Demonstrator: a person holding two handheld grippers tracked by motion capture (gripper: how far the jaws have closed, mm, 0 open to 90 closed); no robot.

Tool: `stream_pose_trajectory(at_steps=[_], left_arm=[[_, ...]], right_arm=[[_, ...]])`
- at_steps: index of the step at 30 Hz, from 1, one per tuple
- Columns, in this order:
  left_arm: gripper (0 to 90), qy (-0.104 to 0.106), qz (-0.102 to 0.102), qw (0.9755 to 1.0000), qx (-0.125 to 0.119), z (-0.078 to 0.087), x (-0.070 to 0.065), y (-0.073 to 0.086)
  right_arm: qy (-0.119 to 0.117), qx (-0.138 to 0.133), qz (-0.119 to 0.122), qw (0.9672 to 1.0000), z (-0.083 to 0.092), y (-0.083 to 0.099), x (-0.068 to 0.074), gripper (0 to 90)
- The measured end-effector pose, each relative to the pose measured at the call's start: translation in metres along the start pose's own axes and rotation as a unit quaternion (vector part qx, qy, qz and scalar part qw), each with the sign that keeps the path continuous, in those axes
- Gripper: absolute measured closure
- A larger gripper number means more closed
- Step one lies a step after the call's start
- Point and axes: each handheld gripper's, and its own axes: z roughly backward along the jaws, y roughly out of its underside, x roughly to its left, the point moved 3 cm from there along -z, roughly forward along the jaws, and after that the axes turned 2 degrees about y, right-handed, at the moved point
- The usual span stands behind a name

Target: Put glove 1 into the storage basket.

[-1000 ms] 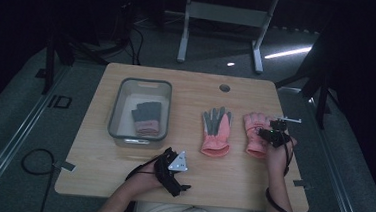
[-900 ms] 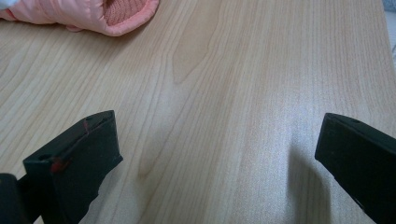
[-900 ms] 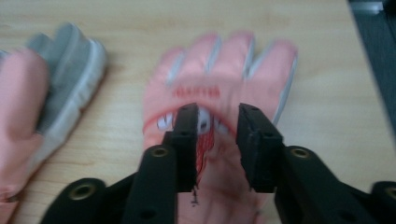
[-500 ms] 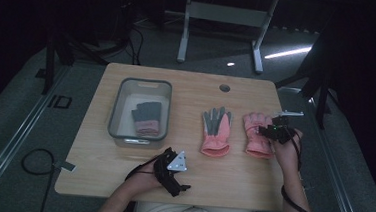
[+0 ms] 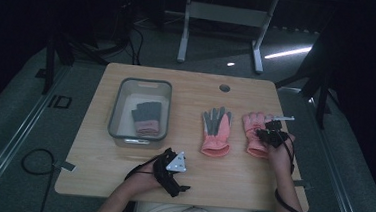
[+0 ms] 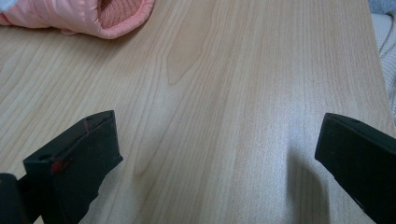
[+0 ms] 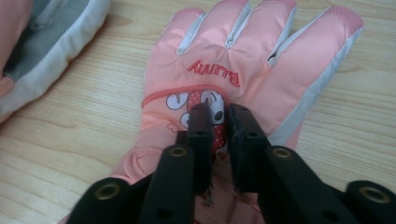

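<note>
The right gripper (image 7: pixel 219 114) pinches a fold of fabric on the back of a pink padded glove (image 7: pixel 261 60), its jaws having just closed nearly together. The glove lies flat on the wooden bench (image 7: pixel 70 126), fingers stretching ahead of the jaws, with white side panels, red "Bunny" lettering and a cartoon patch right at the jaw tips. The left gripper (image 6: pixel 215 154) hangs over bare bench, jaws spread wide.

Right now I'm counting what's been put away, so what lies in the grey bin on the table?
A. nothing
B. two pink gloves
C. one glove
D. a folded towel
C: in the high view a single grey-and-pink glove lies inside the grey bin, the other two gloves being out on the table.
</note>
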Motion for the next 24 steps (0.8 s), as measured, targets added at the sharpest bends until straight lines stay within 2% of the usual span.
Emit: stream_pose_trajectory(at_steps=[5, 11, 16, 18, 19, 24], left_arm=[[0.0, 0.0, 0.0, 1.0, 0.001, 0.0, 0.0, 0.0], [0.0, -0.001, -0.001, 1.0, 0.002, 0.0, 0.001, 0.0], [0.0, -0.002, -0.001, 1.0, 0.003, 0.0, 0.0, 0.0], [0.0, -0.002, -0.001, 1.0, 0.003, -0.001, 0.0, 0.0], [0.0, -0.001, -0.001, 1.0, 0.003, 0.0, 0.0, -0.001], [0.0, -0.001, -0.003, 1.0, 0.004, -0.001, 0.0, 0.0]], right_arm=[[-0.003, -0.005, -0.019, 0.9998, 0.005, -0.003, -0.002, 86.5], [0.026, -0.046, -0.029, 0.9982, 0.037, -0.019, 0.002, 87.0], [0.038, -0.079, -0.028, 0.9958, 0.069, -0.039, 0.019, 87.0], [0.039, -0.084, -0.026, 0.9953, 0.072, -0.042, 0.022, 87.0], [0.037, -0.095, -0.025, 0.9945, 0.081, -0.049, 0.032, 87.1], [0.031, -0.099, -0.024, 0.9943, 0.087, -0.057, 0.05, 87.1]])
